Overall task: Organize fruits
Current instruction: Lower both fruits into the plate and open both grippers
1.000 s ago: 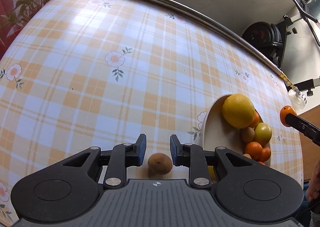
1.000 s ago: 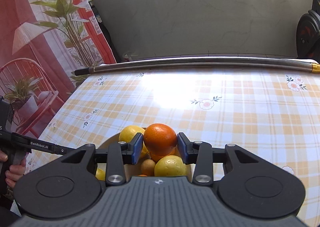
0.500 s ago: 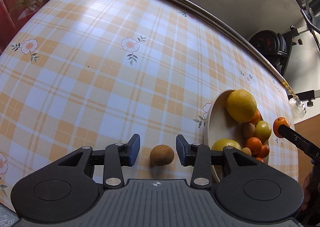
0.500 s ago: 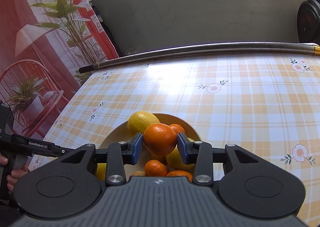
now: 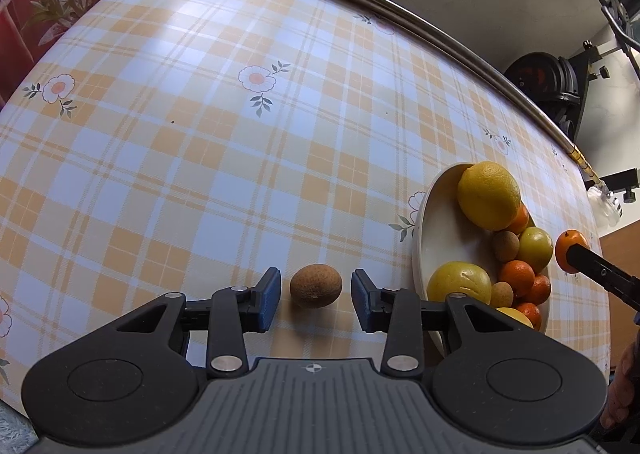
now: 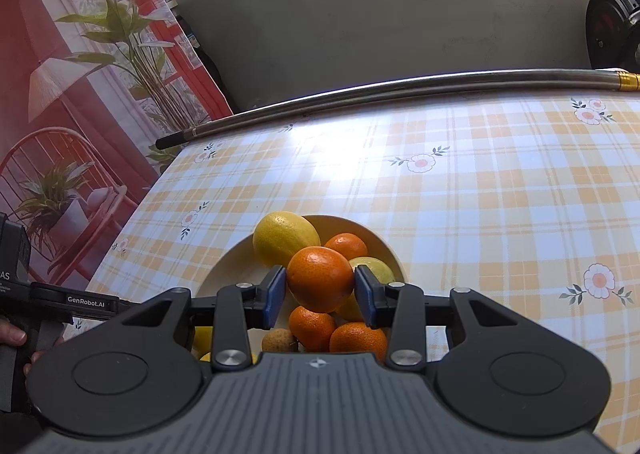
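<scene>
While the right gripper [image 6: 320,291] clamps a round orange mandarin [image 6: 320,279] above the cream bowl [image 6: 228,274] for release, the left gripper [image 5: 315,299] straddles, wide open, a brown kiwi [image 5: 316,285] at the bowl's 9 o'clock

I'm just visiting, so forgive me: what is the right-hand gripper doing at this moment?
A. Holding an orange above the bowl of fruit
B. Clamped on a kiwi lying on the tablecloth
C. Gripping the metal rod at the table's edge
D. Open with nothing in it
A: in the right wrist view the right gripper has both blue pads pressed against an orange, with the bowl of fruit beneath it.
</scene>
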